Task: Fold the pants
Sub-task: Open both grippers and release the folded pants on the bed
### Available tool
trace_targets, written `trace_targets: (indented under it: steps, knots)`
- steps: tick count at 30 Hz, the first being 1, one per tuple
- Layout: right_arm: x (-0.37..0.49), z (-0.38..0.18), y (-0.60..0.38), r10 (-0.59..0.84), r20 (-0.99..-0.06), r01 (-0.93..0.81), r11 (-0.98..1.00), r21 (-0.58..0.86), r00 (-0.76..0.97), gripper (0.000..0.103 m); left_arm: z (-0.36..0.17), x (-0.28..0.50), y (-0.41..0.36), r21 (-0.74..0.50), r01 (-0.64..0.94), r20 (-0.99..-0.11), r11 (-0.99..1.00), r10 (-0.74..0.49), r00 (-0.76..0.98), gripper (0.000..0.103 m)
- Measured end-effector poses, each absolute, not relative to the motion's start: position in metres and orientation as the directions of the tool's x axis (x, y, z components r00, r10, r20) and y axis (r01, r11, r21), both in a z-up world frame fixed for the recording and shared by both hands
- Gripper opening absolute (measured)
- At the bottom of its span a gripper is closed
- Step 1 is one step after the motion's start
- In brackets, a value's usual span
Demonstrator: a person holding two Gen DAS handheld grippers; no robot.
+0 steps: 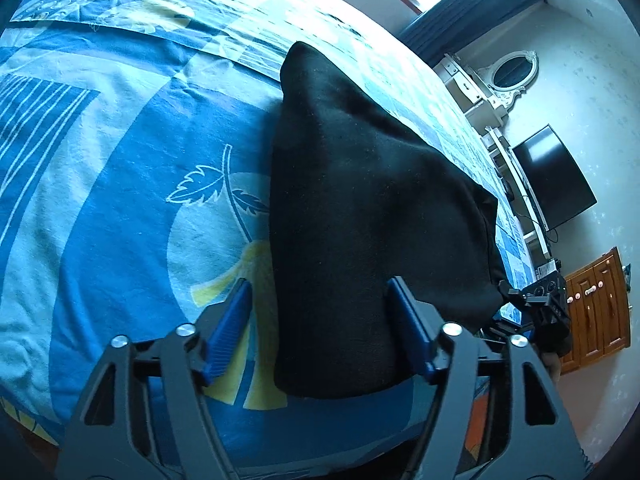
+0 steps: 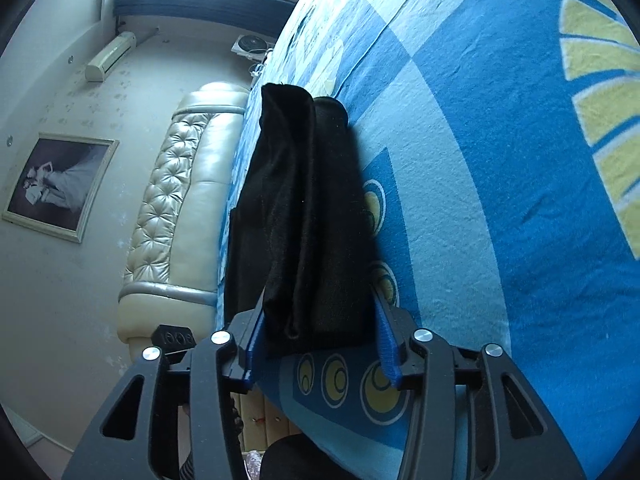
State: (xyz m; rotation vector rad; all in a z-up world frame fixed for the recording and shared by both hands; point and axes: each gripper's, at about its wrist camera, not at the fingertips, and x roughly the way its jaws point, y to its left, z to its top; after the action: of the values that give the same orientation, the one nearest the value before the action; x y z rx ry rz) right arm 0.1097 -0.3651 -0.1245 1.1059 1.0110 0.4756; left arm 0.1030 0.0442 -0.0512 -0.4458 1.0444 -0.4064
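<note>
Black pants (image 1: 360,200) lie folded in a thick stack on a bed with a blue patterned sheet (image 1: 100,200). My left gripper (image 1: 320,292) is open, its blue fingers (image 1: 230,320) straddling one end of the stack. In the right wrist view the pants (image 2: 304,220) show several folded layers. My right gripper (image 2: 320,312) is open, its blue fingers (image 2: 388,336) either side of the other end. The right gripper also shows in the left wrist view (image 1: 540,300) at the stack's far corner.
The bed sheet (image 2: 500,200) spreads wide around the pants. A cream padded headboard (image 2: 180,200) and a framed picture (image 2: 56,188) are on one side. A television (image 1: 556,176), a white dresser with mirror (image 1: 496,80) and a wooden cabinet (image 1: 596,304) stand beyond the bed's edge.
</note>
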Motion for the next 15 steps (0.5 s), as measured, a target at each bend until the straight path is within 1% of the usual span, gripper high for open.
trace_targets:
  steps: [1, 4, 6, 11, 15]
  knots:
    - [0.107, -0.124, -0.366, 0.753, -0.429, 0.152, 0.411, 0.899, 0.498, 0.049, -0.05, 0.103, 0.044, -0.527, 0.108, -0.732, 0.843, -0.514, 0.447, 0.081]
    - [0.1, -0.122, -0.37, 0.746, -0.431, 0.157, 0.412, 0.898, 0.508, 0.051, -0.046, 0.097, 0.044, -0.491, 0.098, -0.748, 0.866, -0.477, 0.462, 0.09]
    - [0.097, -0.12, -0.37, 0.741, -0.435, 0.156, 0.417, 0.895, 0.511, 0.052, -0.044, 0.094, 0.044, -0.47, 0.088, -0.761, 0.878, -0.454, 0.463, 0.092]
    - [0.083, -0.111, -0.371, 0.71, -0.479, 0.147, 0.478, 0.866, 0.517, 0.056, -0.041, 0.085, 0.045, -0.454, 0.068, -0.774, 0.889, -0.43, 0.465, 0.095]
    - [0.072, -0.104, -0.369, 0.668, -0.536, 0.143, 0.55, 0.823, 0.516, 0.058, -0.031, 0.072, 0.04, -0.388, 0.075, -0.789, 0.919, -0.373, 0.489, 0.095]
